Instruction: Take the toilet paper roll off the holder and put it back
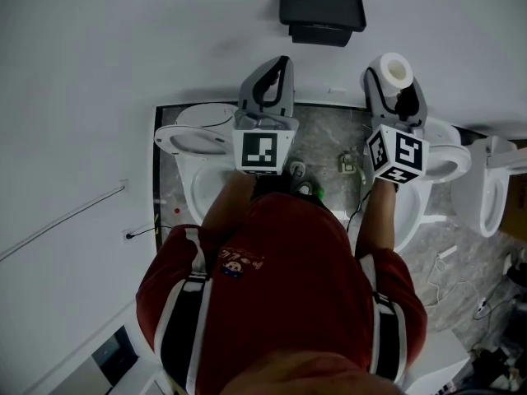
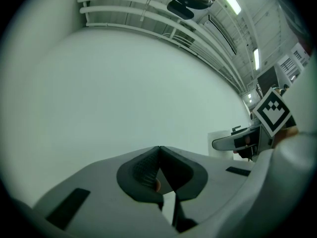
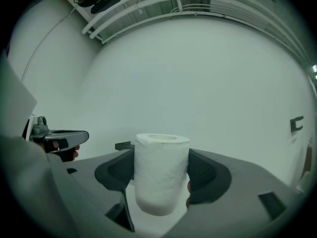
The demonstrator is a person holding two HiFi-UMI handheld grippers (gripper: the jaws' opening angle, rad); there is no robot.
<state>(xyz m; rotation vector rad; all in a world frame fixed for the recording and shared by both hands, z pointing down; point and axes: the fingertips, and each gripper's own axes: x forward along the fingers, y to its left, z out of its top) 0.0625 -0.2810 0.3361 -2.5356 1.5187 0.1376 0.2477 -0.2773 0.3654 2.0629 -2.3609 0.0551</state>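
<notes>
The white toilet paper roll (image 1: 394, 70) stands upright between the jaws of my right gripper (image 1: 396, 90), which is shut on its sides. In the right gripper view the roll (image 3: 161, 172) fills the gap between the dark pads (image 3: 204, 172), in front of a plain white wall. The black holder (image 1: 321, 15) is mounted on that wall, above and to the left of the roll, with nothing on it. My left gripper (image 1: 281, 64) is held up beside the right one, shut and empty; its jaw tips (image 2: 159, 149) meet. Each gripper shows in the other's view, left (image 3: 58, 136) and right (image 2: 237, 142).
White toilets (image 1: 200, 138) (image 1: 445, 162) stand on the grey marble floor (image 1: 325, 142) below the grippers, and a third fixture (image 1: 487, 192) is at the right. Cables (image 1: 451, 280) lie on the floor at the lower right. A small black bracket (image 3: 296, 124) is on the wall.
</notes>
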